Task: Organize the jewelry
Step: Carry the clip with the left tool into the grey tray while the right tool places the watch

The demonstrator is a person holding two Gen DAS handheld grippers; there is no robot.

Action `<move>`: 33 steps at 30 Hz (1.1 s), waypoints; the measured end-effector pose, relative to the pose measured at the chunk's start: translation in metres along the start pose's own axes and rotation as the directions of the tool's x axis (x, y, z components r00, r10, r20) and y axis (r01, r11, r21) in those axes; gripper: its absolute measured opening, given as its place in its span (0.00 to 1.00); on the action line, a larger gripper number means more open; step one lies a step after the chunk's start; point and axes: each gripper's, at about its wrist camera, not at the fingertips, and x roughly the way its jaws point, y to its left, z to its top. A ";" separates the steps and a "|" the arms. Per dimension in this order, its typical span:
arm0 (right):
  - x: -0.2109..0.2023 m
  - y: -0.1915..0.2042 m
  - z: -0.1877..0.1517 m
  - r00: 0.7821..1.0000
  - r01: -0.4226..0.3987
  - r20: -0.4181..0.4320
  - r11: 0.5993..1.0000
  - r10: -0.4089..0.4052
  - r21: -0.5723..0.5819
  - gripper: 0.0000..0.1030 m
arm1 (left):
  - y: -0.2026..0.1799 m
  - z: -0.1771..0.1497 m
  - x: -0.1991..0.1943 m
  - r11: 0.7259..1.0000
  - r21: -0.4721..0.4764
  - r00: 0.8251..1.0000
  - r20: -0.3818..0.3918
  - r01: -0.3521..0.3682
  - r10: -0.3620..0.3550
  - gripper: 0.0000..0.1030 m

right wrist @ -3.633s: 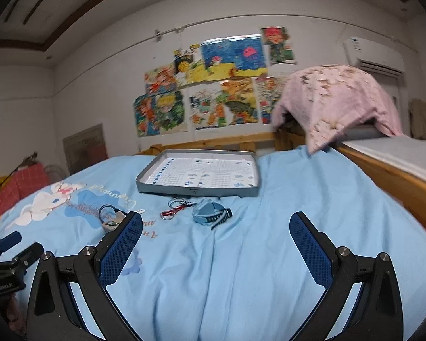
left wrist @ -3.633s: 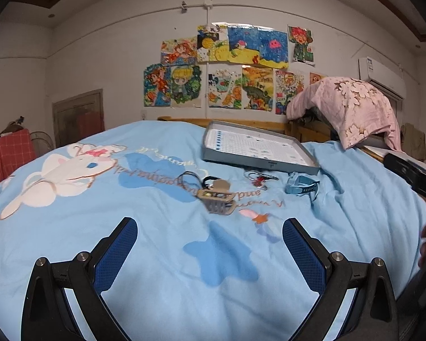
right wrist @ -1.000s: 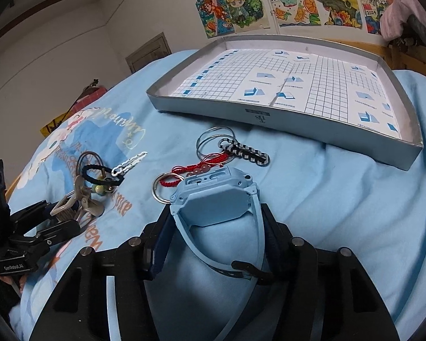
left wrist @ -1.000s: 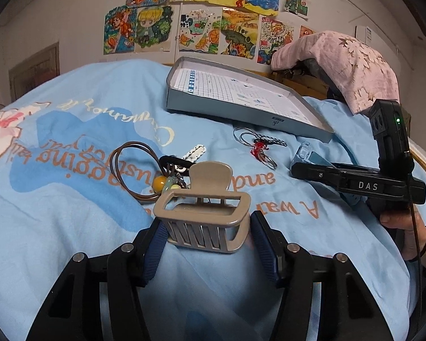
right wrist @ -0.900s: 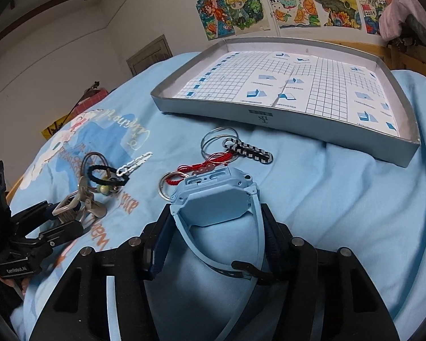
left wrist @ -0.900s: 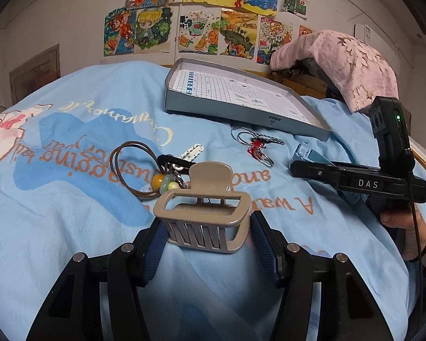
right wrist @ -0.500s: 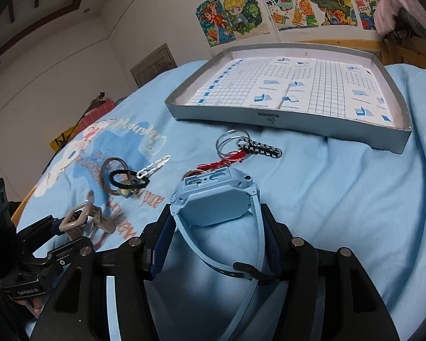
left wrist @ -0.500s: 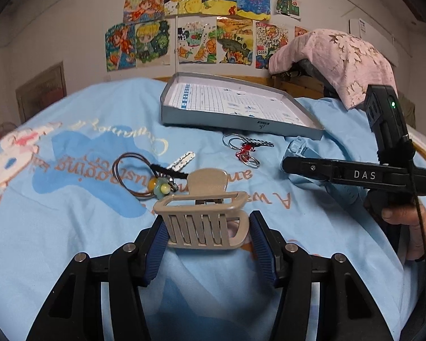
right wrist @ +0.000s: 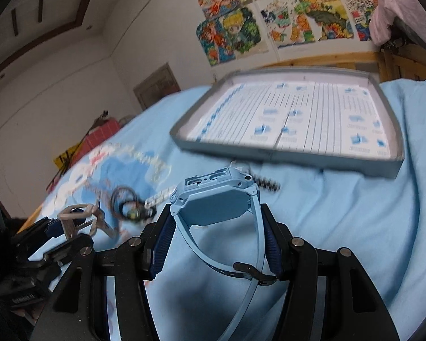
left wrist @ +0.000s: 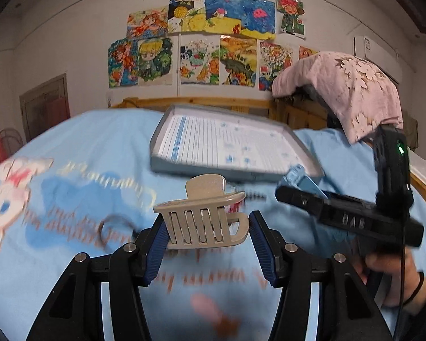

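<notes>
My left gripper is shut on a beige hair claw clip and holds it above the blue bedspread. My right gripper is shut on a light blue wristwatch, lifted off the bed, with its strap hanging down between the fingers. The grey tray with a gridded paper lining lies ahead on the bed; it also shows in the right wrist view. The right gripper and watch show at the right of the left wrist view. The left gripper with the clip shows at lower left of the right wrist view.
A brown cord with beads and a dark hair tie lie on the bedspread, with a black-and-white keychain near the tray's front. A pink cloth covers something at the right. A wooden headboard stands behind.
Both grippers have risen off the bed with the clip and the watch and moved toward the tray. The background is now motion-blurred.
</notes>
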 end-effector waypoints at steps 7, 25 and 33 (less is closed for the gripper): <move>-0.001 -0.026 0.035 0.985 0.120 0.131 0.992 -0.116 -0.026 0.51 | -0.019 0.056 0.061 1.000 0.023 0.999 0.032 0.015 -0.016 0.52; 0.062 -0.107 0.073 0.943 0.322 0.068 0.944 -0.327 0.072 0.51 | -0.016 0.074 0.196 0.998 -0.038 0.990 -0.132 0.041 -0.046 0.54; 0.054 -0.106 0.072 0.937 0.328 0.094 0.940 -0.336 0.094 0.61 | -0.006 0.073 0.180 0.996 -0.088 0.992 -0.120 0.030 -0.040 0.81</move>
